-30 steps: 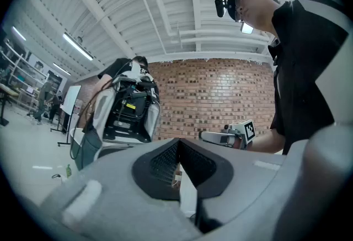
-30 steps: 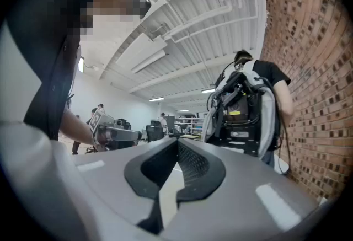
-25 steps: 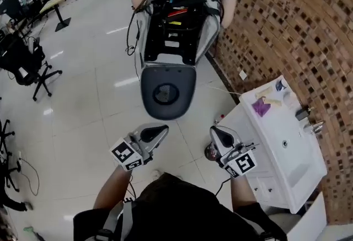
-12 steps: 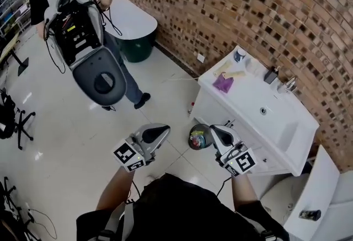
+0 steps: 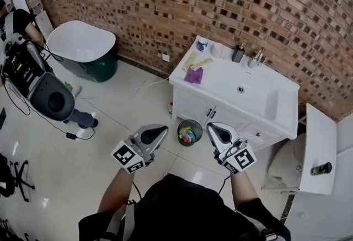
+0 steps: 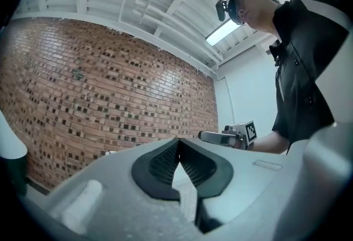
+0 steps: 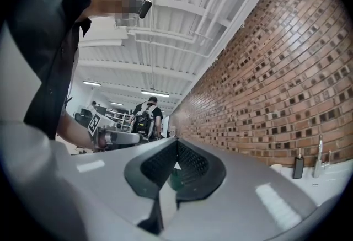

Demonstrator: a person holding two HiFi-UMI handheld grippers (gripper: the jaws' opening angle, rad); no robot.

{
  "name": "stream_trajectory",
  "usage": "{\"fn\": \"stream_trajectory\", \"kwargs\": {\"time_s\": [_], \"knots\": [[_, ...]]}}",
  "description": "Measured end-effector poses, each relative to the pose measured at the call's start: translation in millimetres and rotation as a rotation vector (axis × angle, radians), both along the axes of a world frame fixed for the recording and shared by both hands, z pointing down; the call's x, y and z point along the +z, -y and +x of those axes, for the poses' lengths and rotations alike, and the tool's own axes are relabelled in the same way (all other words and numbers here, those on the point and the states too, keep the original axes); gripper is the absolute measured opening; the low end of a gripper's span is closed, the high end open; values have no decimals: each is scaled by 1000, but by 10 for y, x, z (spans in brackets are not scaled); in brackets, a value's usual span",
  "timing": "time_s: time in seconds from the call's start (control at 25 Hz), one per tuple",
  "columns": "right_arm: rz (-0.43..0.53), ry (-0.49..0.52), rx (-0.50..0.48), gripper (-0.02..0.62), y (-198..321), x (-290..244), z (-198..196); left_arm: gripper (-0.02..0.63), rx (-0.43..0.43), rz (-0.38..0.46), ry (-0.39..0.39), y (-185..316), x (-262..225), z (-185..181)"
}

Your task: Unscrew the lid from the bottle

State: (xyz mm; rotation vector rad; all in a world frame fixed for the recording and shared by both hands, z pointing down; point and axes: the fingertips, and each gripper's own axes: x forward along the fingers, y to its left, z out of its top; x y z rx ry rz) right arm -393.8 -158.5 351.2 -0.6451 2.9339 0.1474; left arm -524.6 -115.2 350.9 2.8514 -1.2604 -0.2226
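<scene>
A small dark bottle (image 5: pixel 238 53) stands at the back of the white washbasin (image 5: pixel 259 103), next to the faucet (image 5: pixel 257 57); the same bottle (image 7: pixel 298 167) shows low at the right of the right gripper view. Both grippers hang in the air above the floor, well short of the basin. My left gripper (image 5: pixel 160 132) is shut with nothing in it, its jaws (image 6: pixel 177 146) meeting at the tip. My right gripper (image 5: pixel 210 129) is shut and empty too, its jaws (image 7: pixel 176 148) closed. Each gripper view shows the other gripper beside it.
A round bin (image 5: pixel 189 132) with rubbish stands on the floor before the basin cabinet. A purple cloth (image 5: pixel 193 75) and a cup (image 5: pixel 202 43) lie at the basin's left end. A green bathtub (image 5: pixel 84 48) is at the far left, a person with a backpack rig (image 5: pixel 36 83) beside it.
The head view has swung right, from the person with the backpack rig to the washbasin and brick wall. Both grippers keep their place in the view and stay shut.
</scene>
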Motion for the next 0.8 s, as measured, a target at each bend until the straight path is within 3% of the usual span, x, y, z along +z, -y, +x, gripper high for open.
{"fn": "stream_trajectory", "kwargs": {"time_s": [0.44,0.8], "knots": [[-36,15,269,5,-534,67,441,3,260,-14,-14,-144,53,388],[-88,36,395,5,-907,146,502,2,401,-61,-15,-335,237,513]]}}
